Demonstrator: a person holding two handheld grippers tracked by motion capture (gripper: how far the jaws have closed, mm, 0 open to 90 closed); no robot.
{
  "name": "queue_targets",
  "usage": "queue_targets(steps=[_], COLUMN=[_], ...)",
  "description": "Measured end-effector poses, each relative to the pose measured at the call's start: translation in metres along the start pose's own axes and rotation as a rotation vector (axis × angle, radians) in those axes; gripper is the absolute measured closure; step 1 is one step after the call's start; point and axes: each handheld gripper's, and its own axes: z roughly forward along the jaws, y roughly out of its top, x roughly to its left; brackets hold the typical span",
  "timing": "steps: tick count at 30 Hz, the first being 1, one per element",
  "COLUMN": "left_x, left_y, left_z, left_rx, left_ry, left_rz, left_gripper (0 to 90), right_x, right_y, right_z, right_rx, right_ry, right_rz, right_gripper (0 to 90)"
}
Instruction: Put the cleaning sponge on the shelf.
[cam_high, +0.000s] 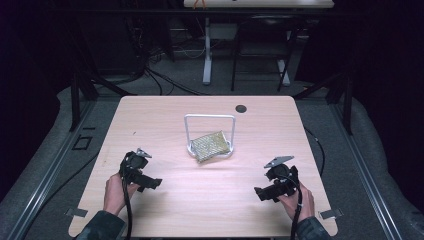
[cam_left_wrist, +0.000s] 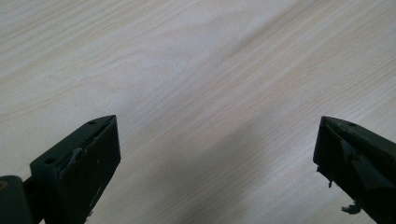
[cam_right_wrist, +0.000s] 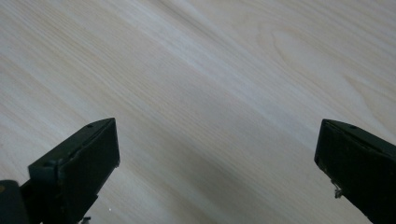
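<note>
— Sponge, flat, rectangular, yellow-green and mesh-covered: lying tilted inside the white wire-frame stand at mid-table, one edge propped on the stand's base, or so it seems from the high view, too small to be sure.

— Direction from the tools?

— Ahead of both and between them. Long axis running from near-left up toward far-right across the pale wooden table. Well apart from either tool.

— State of the left gripper?

— Released, jaws spread wide, nothing between them but bare wood grain. Held low over the near-left part of the table.

— And the right gripper?

— Same: jaws wide apart, empty, tips pointing inward over the near-right part.

— Nearer hand?

— Roughly even; left perhaps slightly closer to the sponge's lower corner. Likely reach: forward and inward, across the short side of the sponge.
</note>
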Motion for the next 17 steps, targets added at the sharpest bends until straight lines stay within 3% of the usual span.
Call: queue_targets(steps=[9,17], left_x=[0.0,0.001], left_y=[0.0,0.0], left_z=[0.0,0.0], left_rx=[-0.002,-0.004], left_ry=[0.0,-0.005], left_rz=[0.002,0.005], left_gripper=[0.5,0.1], right_x=[-0.02,-0.023], right_y=[-0.018,-0.018], right_z=[-0.004,0.003], right_rx=[0.038,0.056], right_ry=[-0.018,-0.021], right_rz=[0.07,0.056], right_gripper=[0.0,0.0])
